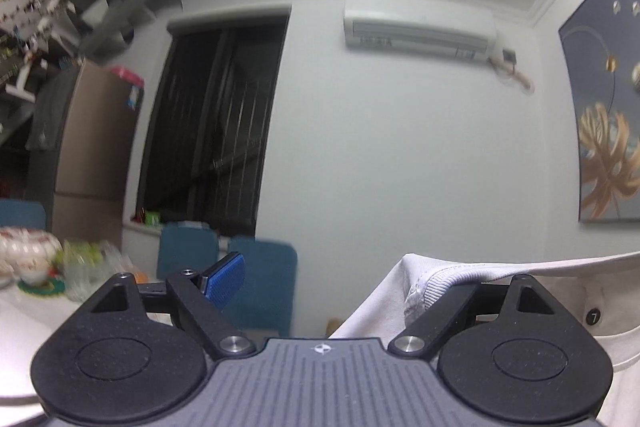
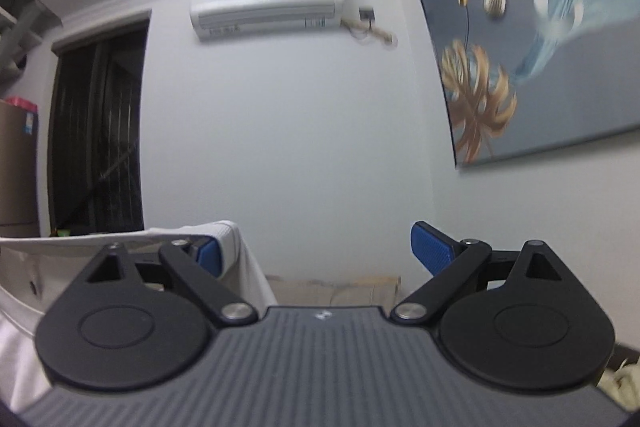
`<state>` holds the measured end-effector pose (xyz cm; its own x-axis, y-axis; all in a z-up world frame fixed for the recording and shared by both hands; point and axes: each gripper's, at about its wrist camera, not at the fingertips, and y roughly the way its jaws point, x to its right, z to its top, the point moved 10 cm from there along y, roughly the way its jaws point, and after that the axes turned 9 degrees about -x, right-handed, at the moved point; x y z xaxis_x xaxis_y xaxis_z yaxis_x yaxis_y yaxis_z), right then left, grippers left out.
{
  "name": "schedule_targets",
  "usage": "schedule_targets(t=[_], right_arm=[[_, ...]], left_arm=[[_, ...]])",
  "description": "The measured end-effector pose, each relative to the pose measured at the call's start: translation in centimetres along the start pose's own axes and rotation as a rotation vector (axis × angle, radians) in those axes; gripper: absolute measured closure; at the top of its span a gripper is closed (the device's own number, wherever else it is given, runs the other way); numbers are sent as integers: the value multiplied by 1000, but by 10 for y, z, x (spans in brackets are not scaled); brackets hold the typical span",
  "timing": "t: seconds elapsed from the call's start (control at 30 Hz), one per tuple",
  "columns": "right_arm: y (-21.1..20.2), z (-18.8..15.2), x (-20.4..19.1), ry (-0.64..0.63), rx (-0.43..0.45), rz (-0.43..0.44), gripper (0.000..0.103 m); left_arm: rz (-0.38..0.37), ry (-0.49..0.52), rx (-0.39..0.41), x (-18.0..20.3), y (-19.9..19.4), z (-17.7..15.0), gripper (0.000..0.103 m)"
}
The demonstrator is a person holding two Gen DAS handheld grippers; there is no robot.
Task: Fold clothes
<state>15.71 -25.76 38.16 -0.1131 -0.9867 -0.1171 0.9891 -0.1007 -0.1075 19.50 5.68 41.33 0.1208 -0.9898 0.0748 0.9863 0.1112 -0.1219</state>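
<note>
Left wrist view: a white shirt (image 1: 540,291) is stretched level between both wide-open grippers, draped over one finger of each.
Left gripper (image 1: 360,275) carries it on the right finger, right gripper (image 2: 316,251) on the left finger; air conditioner (image 1: 416,27) and painting (image 2: 540,47) are seen beyond.

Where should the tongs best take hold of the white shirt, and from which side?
Grip the white shirt at its top edge, near the ribbed collar, coming level from the front. That edge runs stretched sideways and drapes over one finger of each wide-open pair of tongs, left and right, so it is probably the easiest part to pinch.
</note>
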Motion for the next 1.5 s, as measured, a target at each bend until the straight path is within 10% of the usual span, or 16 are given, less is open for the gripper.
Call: schedule_targets(t=[0.3,0.6,0.9,1.1,1.5], right_arm=[[229,-156,10,36,-203,-48,8],[462,-375,26,71,-386,-84,8],[563,-568,8,15,-773,10,8],[555,-561,-38,-70,-826,186,8],[421,-472,-34,30,-589,126,8]], left_arm=[[9,65,-135,18,243,-163,12],[10,132,-408,37,503,-417,12],[23,247,-811,21,628,-609,13],[-84,260,-989,25,622,-610,9],[-196,250,-682,39,447,-506,0]])
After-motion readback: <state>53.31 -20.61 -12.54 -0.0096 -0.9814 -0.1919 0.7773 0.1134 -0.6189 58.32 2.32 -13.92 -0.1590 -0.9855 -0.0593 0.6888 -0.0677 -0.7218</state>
